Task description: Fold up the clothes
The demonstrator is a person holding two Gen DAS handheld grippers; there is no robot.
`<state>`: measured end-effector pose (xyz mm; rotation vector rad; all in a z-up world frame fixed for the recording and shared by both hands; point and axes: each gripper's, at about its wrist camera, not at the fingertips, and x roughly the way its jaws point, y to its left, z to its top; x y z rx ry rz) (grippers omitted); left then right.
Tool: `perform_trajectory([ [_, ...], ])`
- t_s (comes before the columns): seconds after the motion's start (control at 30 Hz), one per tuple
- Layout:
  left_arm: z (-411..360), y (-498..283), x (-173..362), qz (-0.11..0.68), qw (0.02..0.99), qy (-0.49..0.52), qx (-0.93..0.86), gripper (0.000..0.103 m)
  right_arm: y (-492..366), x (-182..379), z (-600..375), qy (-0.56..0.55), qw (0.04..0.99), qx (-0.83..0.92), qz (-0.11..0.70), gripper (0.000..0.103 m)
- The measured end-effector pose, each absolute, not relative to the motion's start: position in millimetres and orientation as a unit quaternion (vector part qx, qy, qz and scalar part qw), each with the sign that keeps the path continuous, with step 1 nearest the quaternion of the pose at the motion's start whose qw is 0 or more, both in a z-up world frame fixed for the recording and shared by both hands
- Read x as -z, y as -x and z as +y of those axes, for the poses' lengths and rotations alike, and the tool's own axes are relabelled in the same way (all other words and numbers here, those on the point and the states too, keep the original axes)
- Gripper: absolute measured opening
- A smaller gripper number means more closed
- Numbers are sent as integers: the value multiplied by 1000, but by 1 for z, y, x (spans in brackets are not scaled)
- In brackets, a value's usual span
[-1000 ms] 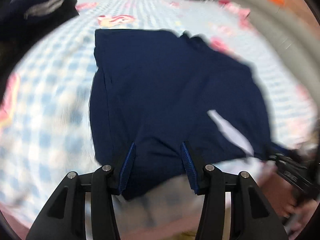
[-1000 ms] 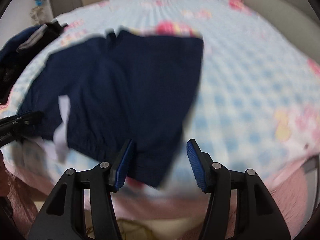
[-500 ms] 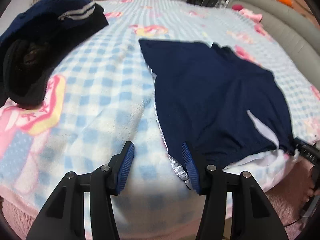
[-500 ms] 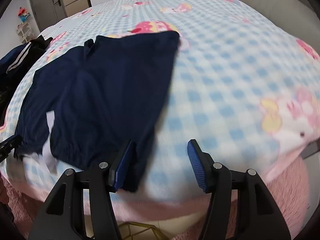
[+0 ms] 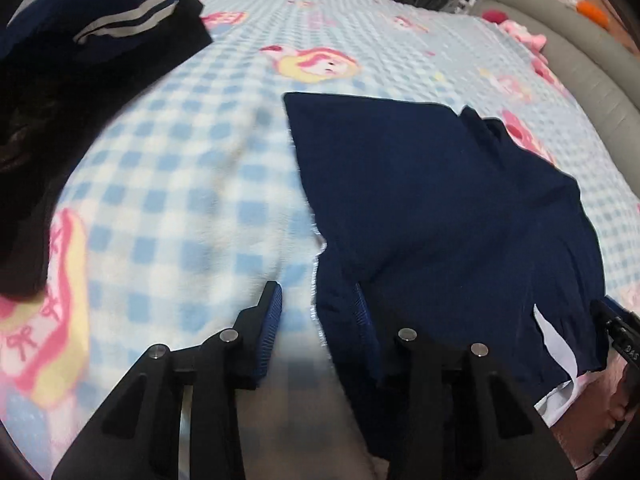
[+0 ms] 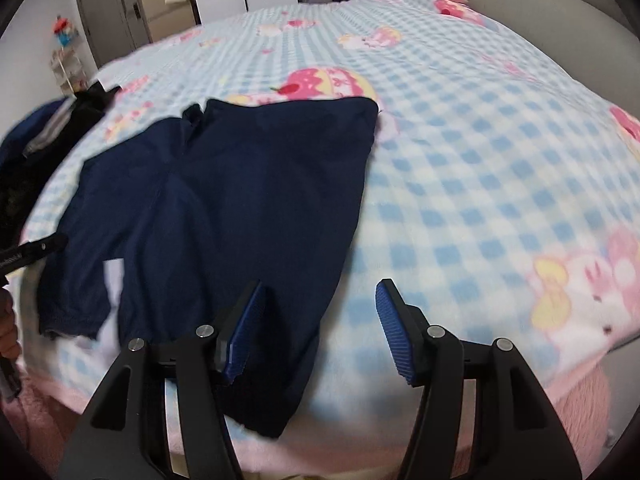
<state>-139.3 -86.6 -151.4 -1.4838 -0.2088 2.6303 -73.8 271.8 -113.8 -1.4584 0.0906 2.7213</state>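
Navy shorts (image 5: 440, 208) lie flat on the blue-checked blanket (image 5: 192, 184), waistband toward me, with a white pocket lining (image 5: 556, 340) showing near one corner. My left gripper (image 5: 318, 316) hovers at the shorts' left waistband edge. Its jaws are closing with the fabric's edge between them, and the left pad (image 5: 272, 316) is still clear of the cloth. My right gripper (image 6: 318, 328) stands open over the right edge of the shorts (image 6: 248, 200), its left pad (image 6: 240, 332) above the fabric and the right pad over the blanket (image 6: 480, 200).
A pile of dark clothes (image 5: 80, 80) with a grey stripe lies at the far left of the bed, also seen as the dark pile (image 6: 40, 140). A grey padded bed edge (image 5: 580, 60) runs along the right. The blanket's pink front edge (image 6: 520, 420) drops off below the grippers.
My left gripper slid left from the middle of the waistband to its left edge, and its jaws narrowed. The right gripper shifted slightly, so the shorts' right edge now lies between its fingers.
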Motion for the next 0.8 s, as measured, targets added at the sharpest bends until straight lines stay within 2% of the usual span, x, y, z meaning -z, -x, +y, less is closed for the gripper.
perform_trajectory([
  [0.13,-116,128,142,-122,59,458,-879,39,74,118,279,483,32,-874,36,58],
  [0.3,-122,101,138,-152,128,423,-884,39,64,116,288,489,16,-869,71,58],
  [0.47,-84,91,122,-132,171,388,-896,39,53,117,282,500,-17,-860,97,59],
  [0.53,-67,94,124,-120,191,399,-889,39,53,118,276,502,-16,-861,85,59],
  [0.67,-51,102,150,-91,166,454,-871,39,55,124,270,512,-7,-857,60,60],
  [0.73,-51,98,151,-86,167,451,-873,39,53,124,273,515,-15,-854,69,55],
  [0.77,-52,95,147,-92,173,443,-875,39,52,123,274,516,-25,-853,77,45],
  [0.8,-53,92,143,-99,179,435,-877,39,51,122,274,514,-32,-853,80,41],
])
